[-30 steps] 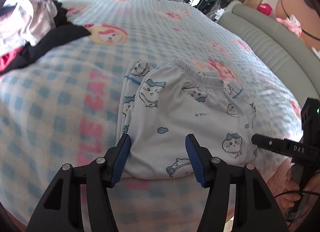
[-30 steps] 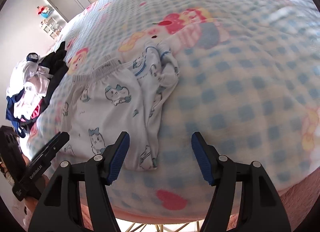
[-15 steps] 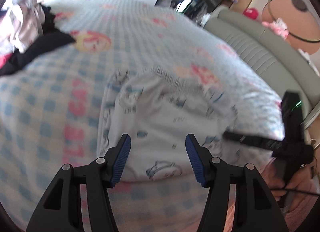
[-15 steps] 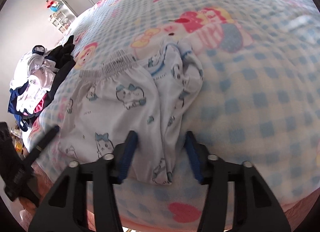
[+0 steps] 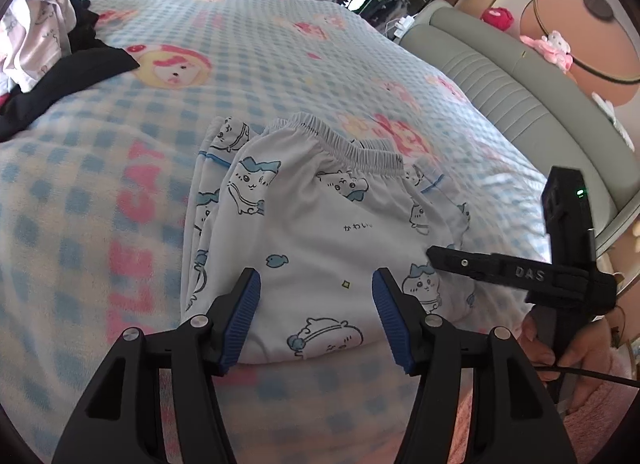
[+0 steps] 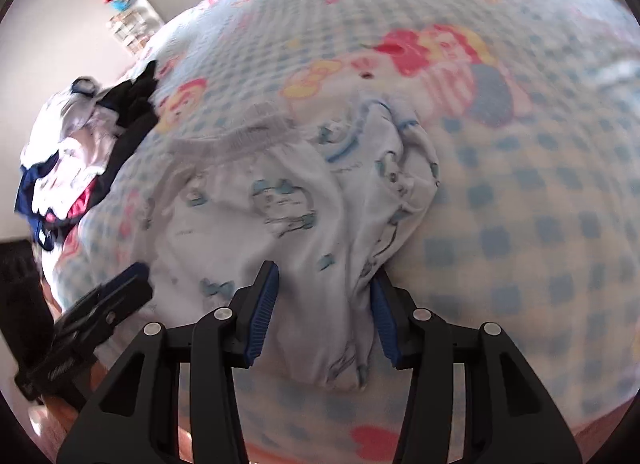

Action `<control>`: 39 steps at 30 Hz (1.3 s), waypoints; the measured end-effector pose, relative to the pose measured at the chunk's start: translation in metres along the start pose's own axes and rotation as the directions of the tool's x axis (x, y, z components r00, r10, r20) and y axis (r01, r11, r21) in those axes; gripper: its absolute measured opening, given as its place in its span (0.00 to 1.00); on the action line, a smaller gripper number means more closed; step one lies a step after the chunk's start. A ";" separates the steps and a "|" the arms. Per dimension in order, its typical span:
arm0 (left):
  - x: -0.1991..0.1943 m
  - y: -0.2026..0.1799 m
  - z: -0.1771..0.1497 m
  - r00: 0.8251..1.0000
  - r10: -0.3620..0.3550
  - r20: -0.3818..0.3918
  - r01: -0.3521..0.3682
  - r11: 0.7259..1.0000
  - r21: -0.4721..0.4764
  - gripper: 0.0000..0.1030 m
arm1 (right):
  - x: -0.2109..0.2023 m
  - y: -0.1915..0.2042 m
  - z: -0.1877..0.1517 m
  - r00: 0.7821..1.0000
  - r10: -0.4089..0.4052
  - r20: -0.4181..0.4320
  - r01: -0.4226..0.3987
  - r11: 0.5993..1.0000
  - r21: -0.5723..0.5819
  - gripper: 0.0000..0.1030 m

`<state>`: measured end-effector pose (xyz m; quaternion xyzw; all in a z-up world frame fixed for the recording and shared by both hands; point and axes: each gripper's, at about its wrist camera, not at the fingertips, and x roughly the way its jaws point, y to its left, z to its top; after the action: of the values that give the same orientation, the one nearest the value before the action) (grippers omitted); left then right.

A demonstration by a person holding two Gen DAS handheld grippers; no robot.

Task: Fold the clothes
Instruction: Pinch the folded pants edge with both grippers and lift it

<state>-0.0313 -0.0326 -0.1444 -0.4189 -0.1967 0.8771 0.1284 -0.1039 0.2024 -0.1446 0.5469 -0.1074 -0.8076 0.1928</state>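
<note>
The white pajama pants [image 5: 320, 232] with little blue cats lie flat near the front edge of the bed [image 5: 100, 192], with the stretchy waistband pointing away toward the middle, so the near hem is easy to reach. The left gripper [image 5: 316, 316] hangs over the near hem with its jaws wide open and nothing in them, likely ready to take that edge. The right gripper [image 6: 324, 304] has its blue pads on both sides of a bunched part of the pants at the near right side; the jaws are part way closed, but I cannot tell if they pinch the cloth yet. The bed has a soft blue checked blanket with pink cartoon faces. A pile of other clothes [image 5: 44, 48] sits at the far left edge. A grey padded headboard [image 5: 512, 92] runs along the right.
</note>
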 end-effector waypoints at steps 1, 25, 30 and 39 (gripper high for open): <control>-0.001 0.002 0.000 1.000 -0.011 -0.001 0.011 1.000 -0.016 0.58 | -0.001 -0.001 0.000 1.000 0.013 0.010 -0.013 1.000 0.008 0.33; 0.010 0.014 0.045 0.977 -0.213 -0.018 0.203 0.953 -0.224 0.34 | 0.008 0.085 -0.006 0.954 0.299 -0.025 -0.298 0.930 -0.215 0.16; 0.019 0.016 0.047 0.983 -0.182 -0.030 0.169 0.955 -0.245 0.22 | -0.004 0.082 -0.007 0.949 0.314 -0.041 -0.314 0.921 -0.228 0.29; 0.022 0.029 0.044 0.976 -0.207 -0.064 0.177 0.933 -0.314 0.51 | 0.006 0.032 0.000 0.953 0.302 -0.023 -0.303 0.952 -0.051 0.31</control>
<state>-0.0806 -0.0605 -0.1474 -0.4540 -0.3640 0.7981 0.1562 -0.0999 0.1711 -0.1369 0.5244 -0.1666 -0.7672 0.3296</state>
